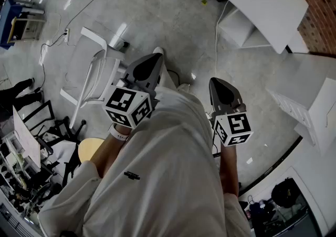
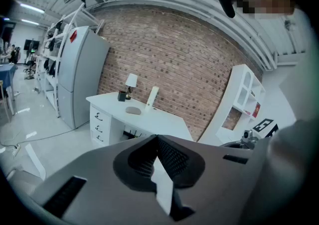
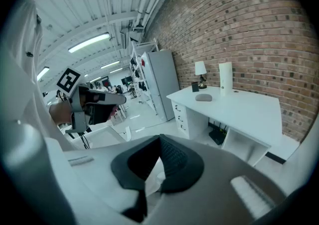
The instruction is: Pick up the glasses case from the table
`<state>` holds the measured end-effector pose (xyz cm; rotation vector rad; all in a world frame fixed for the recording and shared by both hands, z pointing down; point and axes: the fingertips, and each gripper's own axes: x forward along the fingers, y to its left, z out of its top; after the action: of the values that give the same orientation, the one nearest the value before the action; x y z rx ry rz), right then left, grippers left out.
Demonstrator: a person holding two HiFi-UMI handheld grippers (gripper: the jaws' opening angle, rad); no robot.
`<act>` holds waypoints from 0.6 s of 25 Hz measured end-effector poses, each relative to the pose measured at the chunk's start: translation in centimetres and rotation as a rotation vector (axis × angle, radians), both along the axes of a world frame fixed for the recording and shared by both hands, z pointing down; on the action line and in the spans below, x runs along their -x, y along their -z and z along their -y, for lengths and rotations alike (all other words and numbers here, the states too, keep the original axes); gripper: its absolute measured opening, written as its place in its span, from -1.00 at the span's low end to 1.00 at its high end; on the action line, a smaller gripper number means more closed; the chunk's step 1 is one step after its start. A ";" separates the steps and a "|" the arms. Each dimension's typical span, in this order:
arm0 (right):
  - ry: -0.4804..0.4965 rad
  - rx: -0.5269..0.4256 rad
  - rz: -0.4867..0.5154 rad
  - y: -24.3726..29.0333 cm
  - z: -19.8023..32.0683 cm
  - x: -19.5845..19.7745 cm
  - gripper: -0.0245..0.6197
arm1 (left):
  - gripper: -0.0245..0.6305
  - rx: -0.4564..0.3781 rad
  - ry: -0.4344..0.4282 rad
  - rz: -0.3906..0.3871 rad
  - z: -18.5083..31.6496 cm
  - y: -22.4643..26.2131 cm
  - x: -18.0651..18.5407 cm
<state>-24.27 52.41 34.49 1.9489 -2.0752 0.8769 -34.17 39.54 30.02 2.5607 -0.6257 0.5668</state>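
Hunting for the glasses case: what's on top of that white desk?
A lamp, a dark container, a grey oval case, a white cylinder. The left gripper covers the desk's near corner.

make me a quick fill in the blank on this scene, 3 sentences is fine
1. The glasses case lies on the white table, which stands against a ___ wall.
2. The left gripper and the right gripper both have their jaws ___, with nothing between them.
3. The small lamp standing behind the glasses case has a ___ shade.
Missing words: brick; shut; white
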 end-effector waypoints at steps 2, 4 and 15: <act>-0.011 -0.022 0.012 0.9 -1.7 -0.7 -0.90 | -0.90 -0.003 -0.009 0.006 -2.0 0.1 -1.1; -0.027 -0.042 0.022 1.7 -3.4 -1.4 -0.90 | -0.90 -0.004 -0.025 0.010 -3.9 0.4 -2.0; -0.200 0.002 0.041 0.6 -6.1 -3.9 -0.90 | -0.90 -0.033 -0.058 0.010 -8.5 2.2 -2.0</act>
<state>-20.34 58.54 33.89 2.1838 -1.9240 0.9635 -32.19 48.02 27.85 2.6157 -0.5705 0.5938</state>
